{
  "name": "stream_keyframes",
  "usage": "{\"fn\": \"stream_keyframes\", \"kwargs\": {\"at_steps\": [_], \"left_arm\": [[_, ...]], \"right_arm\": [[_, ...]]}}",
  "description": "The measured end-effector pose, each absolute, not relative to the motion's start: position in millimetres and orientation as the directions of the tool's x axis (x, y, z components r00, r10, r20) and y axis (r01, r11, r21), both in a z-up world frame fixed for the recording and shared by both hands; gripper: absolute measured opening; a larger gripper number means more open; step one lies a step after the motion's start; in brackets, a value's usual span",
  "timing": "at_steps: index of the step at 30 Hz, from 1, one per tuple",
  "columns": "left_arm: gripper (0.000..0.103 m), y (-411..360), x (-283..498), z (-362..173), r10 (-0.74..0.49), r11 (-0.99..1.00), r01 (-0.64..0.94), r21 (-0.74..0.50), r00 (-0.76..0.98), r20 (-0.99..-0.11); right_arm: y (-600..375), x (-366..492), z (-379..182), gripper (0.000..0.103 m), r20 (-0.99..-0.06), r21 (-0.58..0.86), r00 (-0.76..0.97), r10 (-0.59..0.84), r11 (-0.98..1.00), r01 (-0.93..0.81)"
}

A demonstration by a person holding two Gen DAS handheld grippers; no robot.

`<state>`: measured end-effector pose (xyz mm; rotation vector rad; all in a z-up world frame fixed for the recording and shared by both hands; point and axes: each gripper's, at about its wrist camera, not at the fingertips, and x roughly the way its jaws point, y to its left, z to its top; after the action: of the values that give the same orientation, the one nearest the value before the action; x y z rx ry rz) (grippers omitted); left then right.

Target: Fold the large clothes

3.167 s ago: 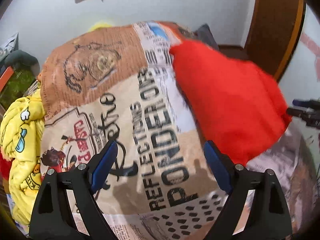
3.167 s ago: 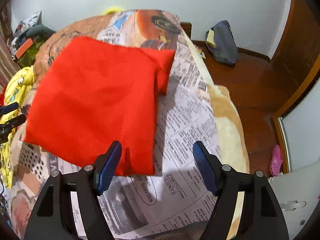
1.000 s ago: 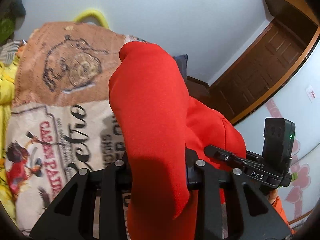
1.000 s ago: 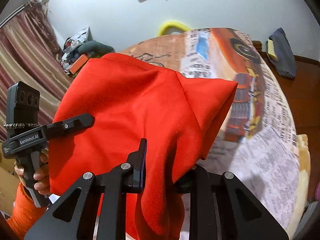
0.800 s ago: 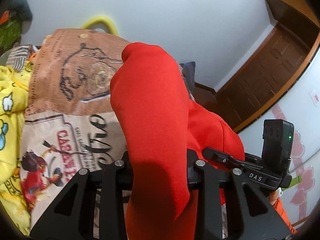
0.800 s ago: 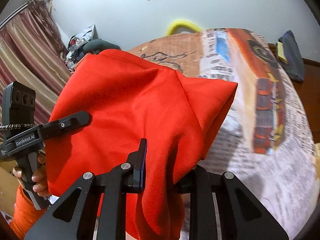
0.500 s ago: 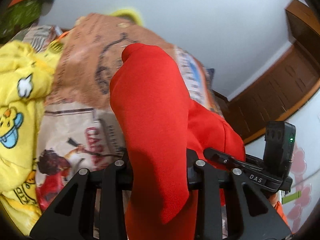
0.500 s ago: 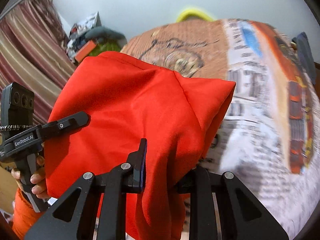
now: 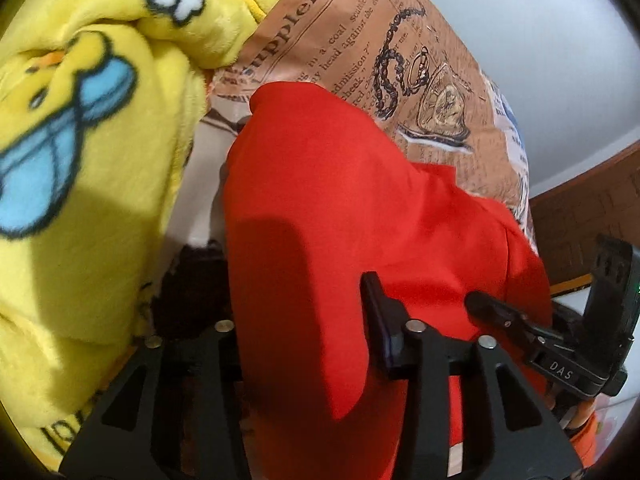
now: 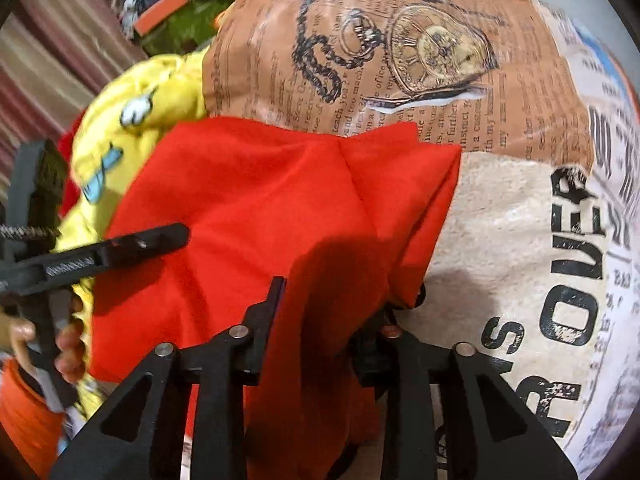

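Red garment (image 10: 256, 216), folded, nearly laid on bed (image 10: 500, 220) beside yellow blanket (image 9: 80, 120); both hand-held grippers' jaws opening, cloth between; smoothing left

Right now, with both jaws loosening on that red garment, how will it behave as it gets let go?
The red garment is probably floppy: it drapes and creases over both sets of opening jaws. It likely slumps onto the printed bedspread rather than holding its fold. The knit looks soft, so it should slide little there.
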<state>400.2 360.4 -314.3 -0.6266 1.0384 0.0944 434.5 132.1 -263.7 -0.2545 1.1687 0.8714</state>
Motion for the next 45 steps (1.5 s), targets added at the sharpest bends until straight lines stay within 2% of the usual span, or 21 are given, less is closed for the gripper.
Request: {"fn": "stream_keyframes", "kwargs": {"at_steps": [3,6,12,14,16,18,19,20,23,25,31,38,45], "left_arm": [[0.057,353.5,390.9,-304.5,-0.142,0.863,-0.359,-0.354,0.501,-0.854],[0.058,344.1,380.9,-287.9,-0.074,0.9,-0.343,-0.27,0.49,-0.869],[0.059,321.2,357.2,-256.4,0.024,0.944,-0.293,-0.15,0.515,-0.857],[0.063,311.7,352.9,-251.7,0.032,0.952,-0.276,-0.134,0.526,-0.85],[0.076,301.2,348.1,-251.7,0.056,0.956,-0.273,-0.107,0.528,-0.847],[0.083,295.9,346.7,-258.3,0.087,0.951,-0.298,-0.083,0.513,-0.854],[0.083,295.0,346.8,-264.1,0.102,0.946,-0.316,-0.07,0.497,-0.861],[0.083,295.0,347.3,-270.9,0.115,0.942,-0.331,-0.057,0.476,-0.872],[0.083,297.9,344.5,-288.3,0.134,0.931,-0.363,-0.033,0.426,-0.895],[0.083,300.2,335.9,-292.1,0.116,0.926,-0.372,-0.059,0.43,-0.895],[0.083,299.7,307.4,-277.5,0.115,0.912,-0.402,-0.081,0.44,-0.89],[0.083,274.5,266.3,-212.3,0.134,0.925,-0.368,-0.095,0.551,-0.824],[0.083,222.2,215.1,-113.9,0.146,0.956,-0.279,-0.092,0.724,-0.674]], "right_arm": [[124.8,427.4,-259.7,0.036,-0.887,0.189,0.163,0.432,0.663,-0.725],[107.9,425.8,-252.1,0.041,-0.89,0.153,0.196,0.412,0.674,-0.723],[82.9,414.5,-225.1,0.041,-0.875,0.09,0.27,0.403,0.681,-0.726],[86.8,403.0,-219.0,0.041,-0.864,0.057,0.299,0.405,0.668,-0.742],[87.4,395.0,-216.3,0.043,-0.859,0.044,0.307,0.41,0.656,-0.753],[90.1,387.9,-220.3,0.048,-0.861,0.047,0.3,0.41,0.652,-0.756],[91.0,388.4,-222.8,0.054,-0.865,0.047,0.297,0.405,0.654,-0.755],[91.7,386.2,-228.3,0.055,-0.871,0.037,0.297,0.392,0.654,-0.755],[94.3,384.4,-245.0,0.055,-0.892,0.001,0.296,0.343,0.655,-0.756],[89.8,382.3,-249.1,0.055,-0.896,0.005,0.289,0.337,0.658,-0.753],[66.8,367.4,-228.9,0.055,-0.876,0.023,0.309,0.369,0.674,-0.739],[37.1,331.0,-166.5,0.055,-0.796,0.041,0.388,0.465,0.679,-0.733],[2.1,272.9,-81.2,0.055,-0.648,0.063,0.475,0.596,0.663,-0.746]]}}
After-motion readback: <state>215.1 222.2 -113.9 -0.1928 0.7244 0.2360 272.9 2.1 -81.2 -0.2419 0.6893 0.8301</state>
